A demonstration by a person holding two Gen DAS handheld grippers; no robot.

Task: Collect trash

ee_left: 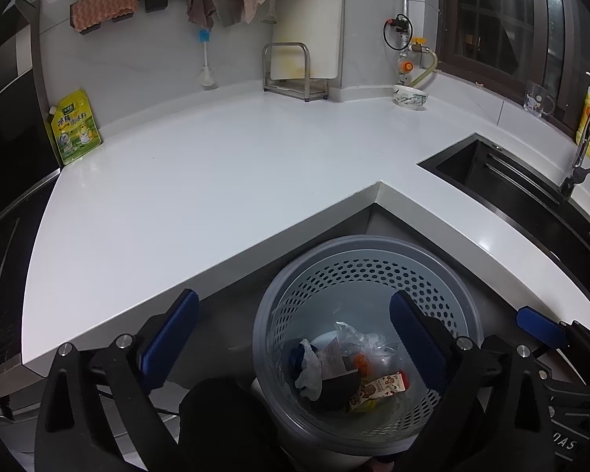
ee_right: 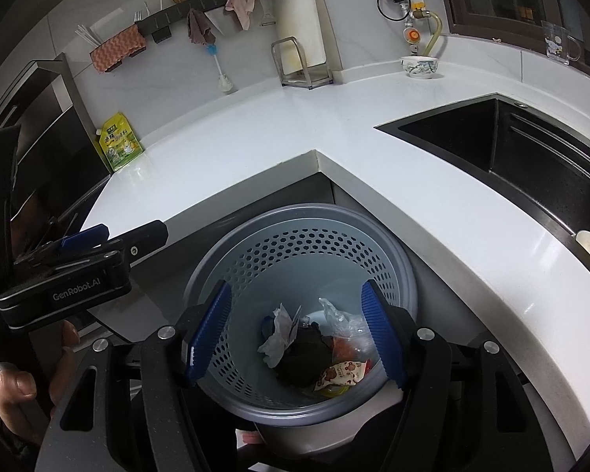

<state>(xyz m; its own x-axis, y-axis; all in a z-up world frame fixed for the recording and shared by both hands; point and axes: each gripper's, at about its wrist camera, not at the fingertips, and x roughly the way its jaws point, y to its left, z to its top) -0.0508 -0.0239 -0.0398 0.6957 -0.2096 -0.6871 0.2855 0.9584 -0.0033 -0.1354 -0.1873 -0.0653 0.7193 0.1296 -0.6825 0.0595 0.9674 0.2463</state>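
Note:
A grey perforated trash bin (ee_left: 373, 271) stands on the floor in the inner corner of the white L-shaped counter (ee_left: 216, 181); it also shows in the right wrist view (ee_right: 306, 236). Inside lie crumpled white paper (ee_left: 308, 369), clear plastic (ee_left: 354, 334), something black and a printed snack wrapper (ee_left: 381, 389), the wrapper also seen from the right wrist (ee_right: 340, 375). My left gripper (ee_left: 295, 338) is open and empty, held over the bin's left rim. My right gripper (ee_right: 297, 334) is open and empty above the bin's mouth. The left gripper's body (ee_right: 78, 271) shows at the left of the right wrist view.
A yellow-green seasoning pouch (ee_left: 74, 126) leans at the counter's far left. A cutting-board rack (ee_left: 291, 74), a patterned bowl (ee_left: 410, 96) and a glass mug (ee_left: 539, 100) stand along the back. A black sink (ee_left: 503, 181) with a faucet lies at right.

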